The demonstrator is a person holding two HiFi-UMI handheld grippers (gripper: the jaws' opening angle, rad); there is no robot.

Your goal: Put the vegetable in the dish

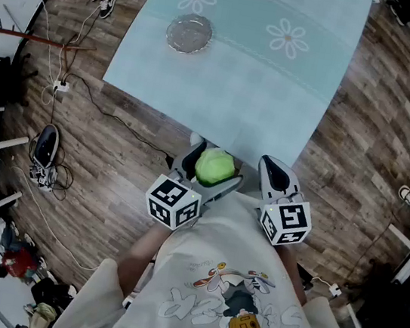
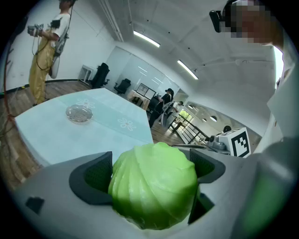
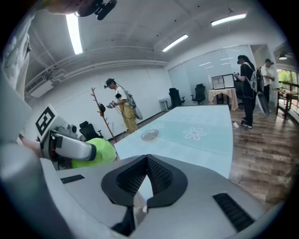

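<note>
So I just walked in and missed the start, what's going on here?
A person holds a gripper in each hand. The left gripper has its jaws clamped on a green cabbage, close to the body at the near edge of the table. The right gripper is shut and empty. The glass dish sits far across the table, with nothing in it yet.

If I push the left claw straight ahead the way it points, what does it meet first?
Probably the near edge of the table, with the cabbage in the left claw touching first. The glass dish lies left of that line; depth is unclear.
</note>
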